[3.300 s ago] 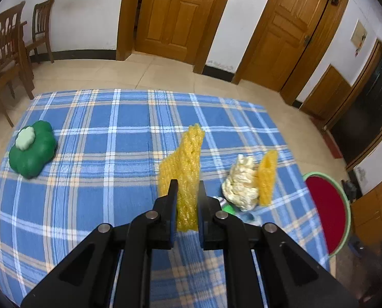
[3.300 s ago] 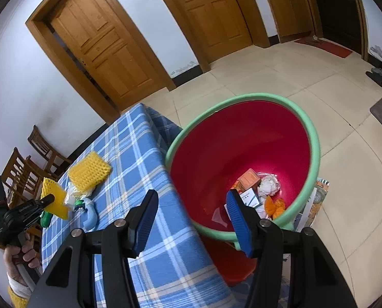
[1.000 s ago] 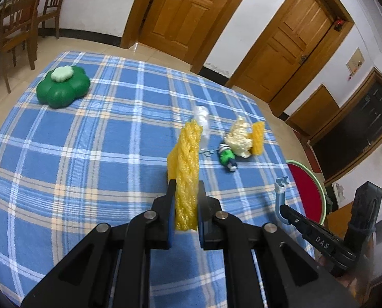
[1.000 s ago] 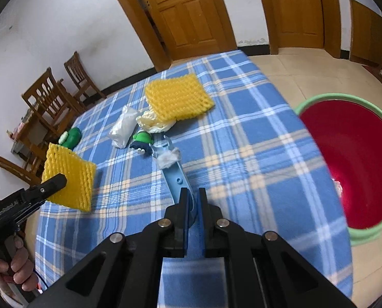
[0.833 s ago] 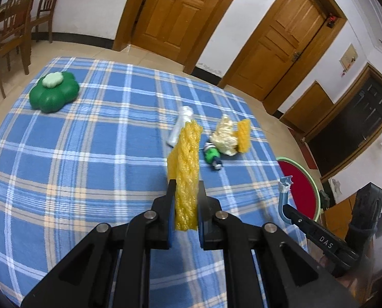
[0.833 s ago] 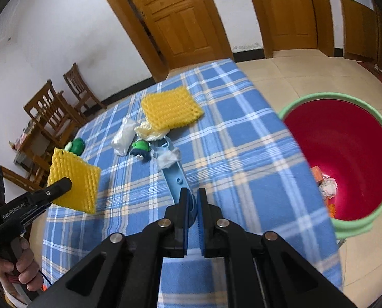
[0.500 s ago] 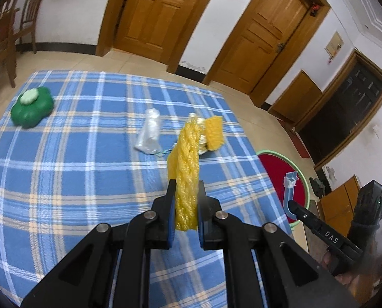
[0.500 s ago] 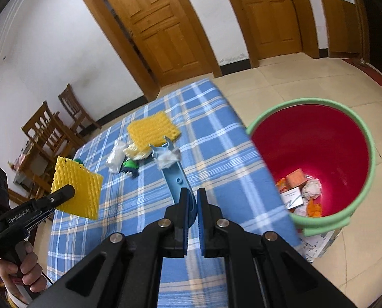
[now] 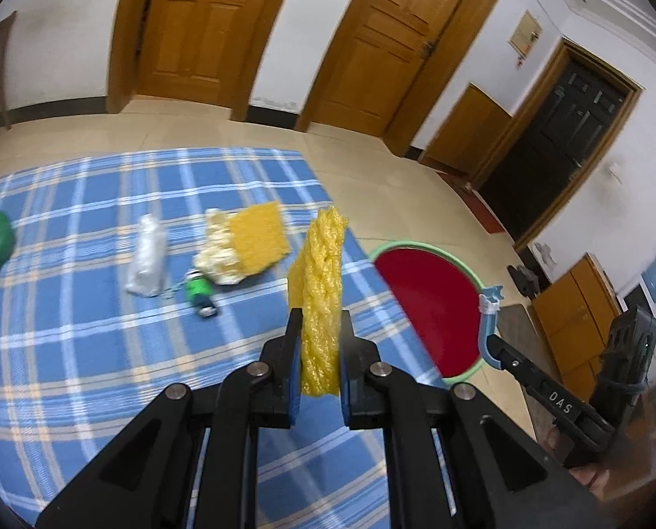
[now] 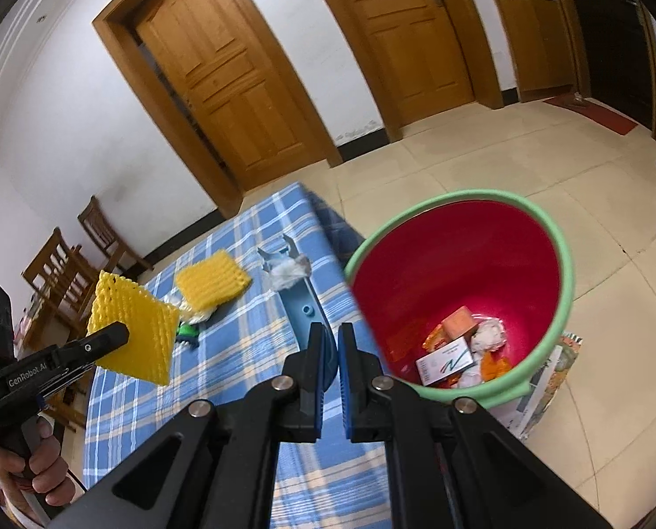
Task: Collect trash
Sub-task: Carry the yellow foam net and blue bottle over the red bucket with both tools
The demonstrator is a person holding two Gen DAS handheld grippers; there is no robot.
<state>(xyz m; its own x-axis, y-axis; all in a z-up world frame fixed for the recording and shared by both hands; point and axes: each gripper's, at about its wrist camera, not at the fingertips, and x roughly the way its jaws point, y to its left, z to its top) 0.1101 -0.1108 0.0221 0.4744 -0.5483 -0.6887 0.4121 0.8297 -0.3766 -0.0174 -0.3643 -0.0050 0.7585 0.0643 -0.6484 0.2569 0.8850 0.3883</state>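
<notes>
Both loads near the red bin, right gripper closer

The right gripper [image 10: 337, 344] pinches a blue plastic strip [image 10: 299, 297], its long axis running straight ahead of the fingers, with the red bin [image 10: 564, 295] just ahead to the right. The left gripper [image 9: 320, 344] clamps an upright yellow foam net [image 9: 321, 286]; the bin lies ahead-right. Since half a second ago, both have swung from the desk [image 9: 85, 352] toward the bin.

Yellow foam net [image 9: 321, 291] upright in left jaws, blue plastic strip [image 10: 303, 308] in right jaws, red bin [image 10: 460, 282] beside counter, holding litter
</notes>
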